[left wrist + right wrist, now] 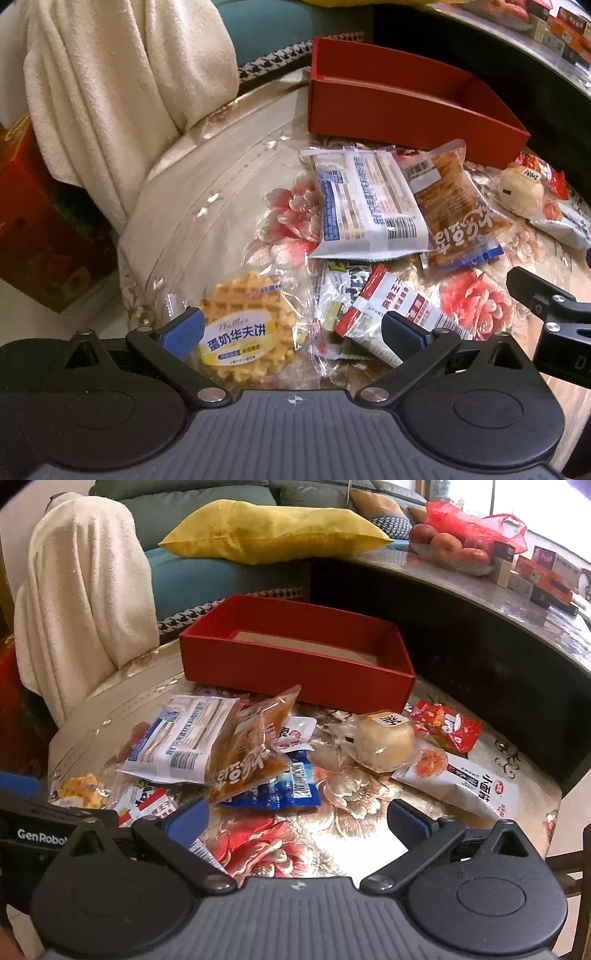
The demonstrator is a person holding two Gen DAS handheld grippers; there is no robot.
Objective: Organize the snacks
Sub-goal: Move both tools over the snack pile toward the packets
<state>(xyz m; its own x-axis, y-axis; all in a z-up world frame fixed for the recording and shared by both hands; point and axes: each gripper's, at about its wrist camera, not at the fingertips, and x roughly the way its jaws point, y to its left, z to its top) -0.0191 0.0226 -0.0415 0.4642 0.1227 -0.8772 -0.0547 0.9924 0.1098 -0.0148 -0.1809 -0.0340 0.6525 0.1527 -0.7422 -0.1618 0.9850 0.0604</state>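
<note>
**Snacks loose on the bench, red box empty**

I see the snacks scattered over the near half of the bench point(369, 834), which wears a floral cover under clear plastic. A waffle pack point(245, 328) lies by the near left edge, right between the spread fingers of my left hand-held gripper point(291, 332), which is released and grasps nothing. Just right of it sits a small red-and-white sachet point(391, 299). Further in, a white packet with a barcode point(184, 738) overlaps a brown clear-wrapped snack point(255, 746), and a blue pouch point(280, 790) pokes out beneath them. Toward the right edge I find a round pale bun in clear wrap point(384, 742), a red wrapper point(447, 725) behind it, and a white bag with dark lettering point(465, 782) beside it.

My right hand-held gripper point(295, 819) is also released, fingers wide over bare floral cover.

The red box point(295, 664) stands at the far edge of the bench, open and holding no snacks. Beyond it I see a cream blanket point(85, 602) draped on the left and a yellow cushion point(273, 528) on a teal sofa.
</note>
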